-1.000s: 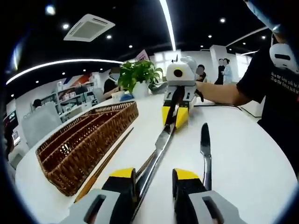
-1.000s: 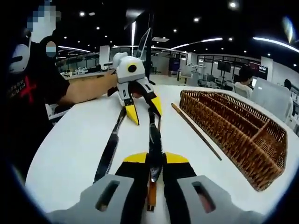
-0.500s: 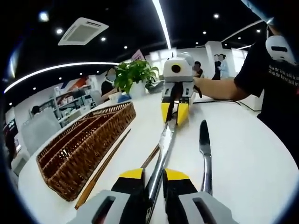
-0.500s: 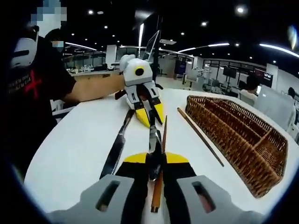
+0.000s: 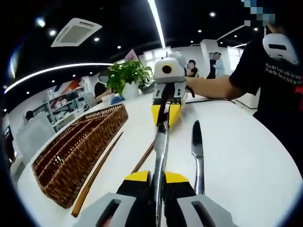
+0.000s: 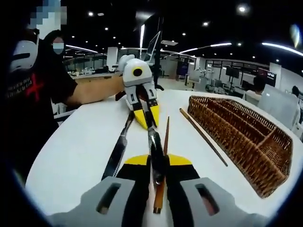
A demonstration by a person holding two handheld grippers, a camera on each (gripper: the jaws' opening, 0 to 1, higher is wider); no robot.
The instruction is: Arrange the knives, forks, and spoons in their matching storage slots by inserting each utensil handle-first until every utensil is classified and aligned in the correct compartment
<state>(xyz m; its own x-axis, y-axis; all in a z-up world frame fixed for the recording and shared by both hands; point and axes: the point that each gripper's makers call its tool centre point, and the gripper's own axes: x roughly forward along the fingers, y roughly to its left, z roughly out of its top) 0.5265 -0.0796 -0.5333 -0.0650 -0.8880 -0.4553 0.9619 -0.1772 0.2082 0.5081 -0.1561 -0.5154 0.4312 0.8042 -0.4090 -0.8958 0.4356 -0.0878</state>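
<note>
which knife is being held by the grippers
The knife clamped at both ends by the left gripper and right gripper. The other knife lies free on the table beside it.

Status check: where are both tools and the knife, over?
Left tool and right tool both shut on held knife, one at each end. Second knife lies beside it on the table. Wicker tray apart, chopsticks lying between.

Potted plant (image 5: pixel 129 75), white table (image 5: pixel 246 156), ceiling lights (image 5: pixel 156 21), shelving (image 5: pixel 64 101)
</note>
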